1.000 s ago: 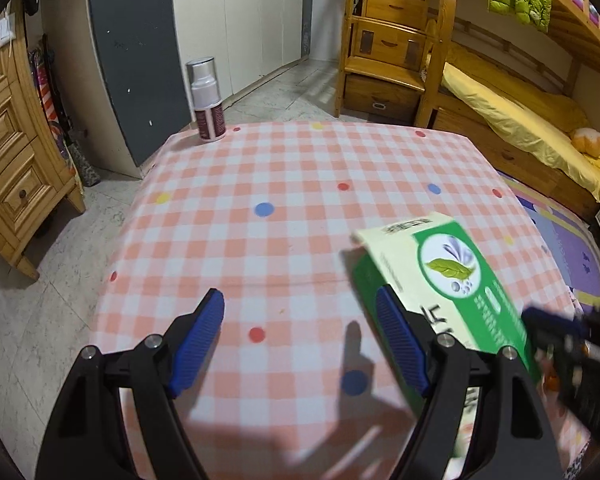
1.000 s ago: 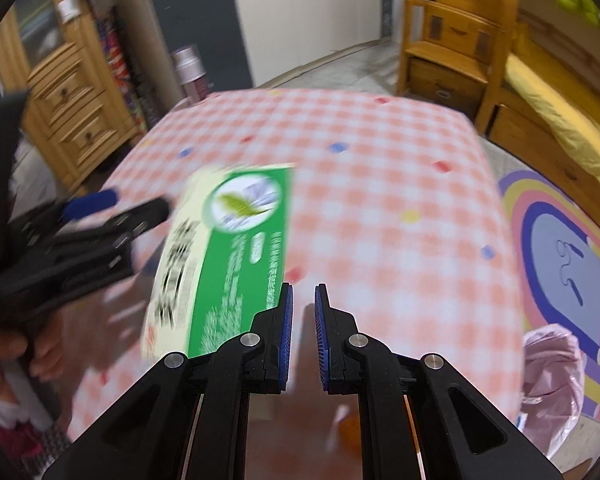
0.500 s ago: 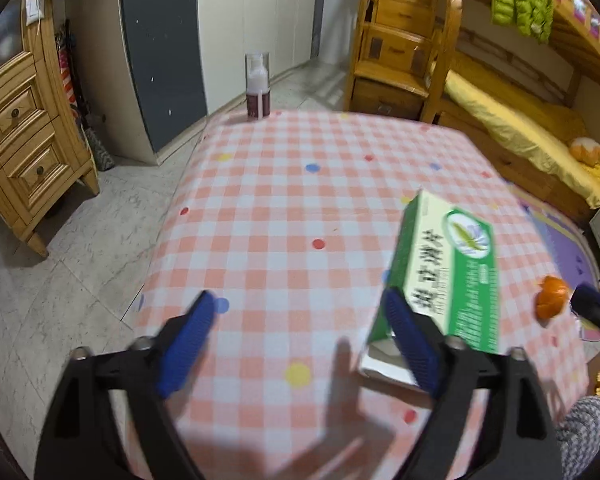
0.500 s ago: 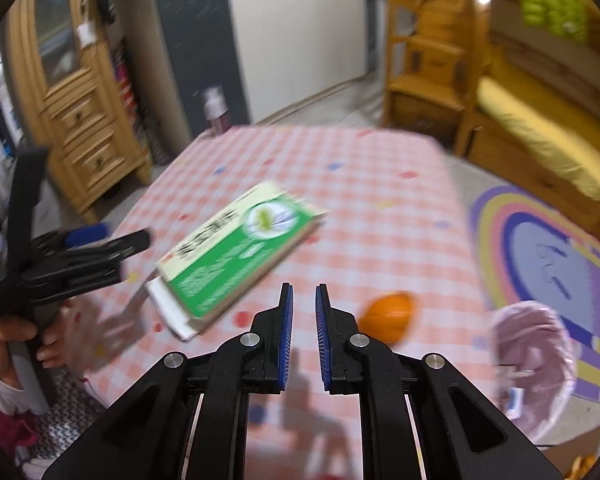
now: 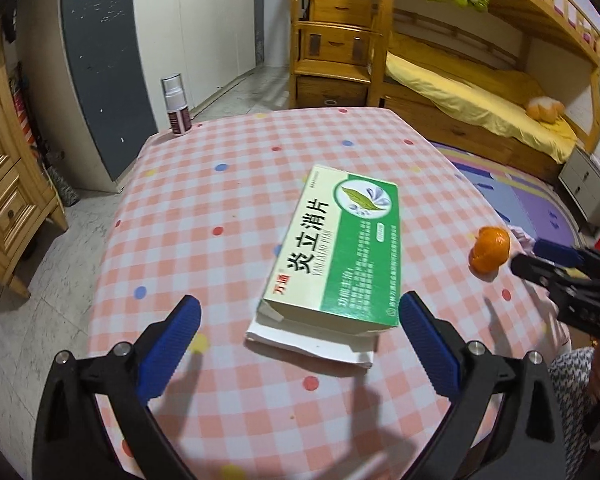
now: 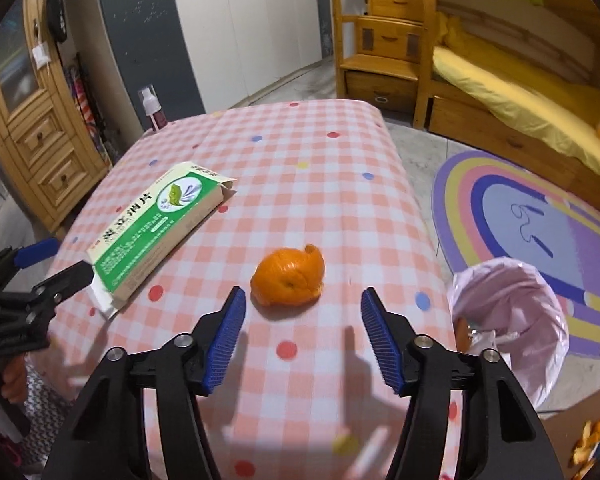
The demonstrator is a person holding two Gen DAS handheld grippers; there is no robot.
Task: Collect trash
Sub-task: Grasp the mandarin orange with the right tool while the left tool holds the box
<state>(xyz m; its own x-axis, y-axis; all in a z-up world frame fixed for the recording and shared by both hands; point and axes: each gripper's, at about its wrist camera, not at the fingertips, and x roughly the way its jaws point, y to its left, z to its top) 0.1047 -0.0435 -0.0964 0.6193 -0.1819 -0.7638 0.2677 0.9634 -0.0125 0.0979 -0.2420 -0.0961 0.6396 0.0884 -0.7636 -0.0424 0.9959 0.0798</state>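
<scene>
Green box (image 5: pixel 336 248) now lies released on table (image 5: pixel 228 184)

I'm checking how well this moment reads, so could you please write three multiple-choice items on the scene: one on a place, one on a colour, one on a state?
1. Where is the bin?
A. on the table
B. on the floor off the table's right edge
C. on the bed

2. What colour is the box mainly?
A. green and cream
B. red
C. black

3. How is the right claw?
A. shut on the peel
B. shut on the box
C. open, holding nothing

Answers:
1. B: the pink-lined bin stands beside the table near the rug.
2. A: its top face is green with a cream band.
3. C: its jaws are opening, with the peel just ahead of the tips, untouched.
</scene>
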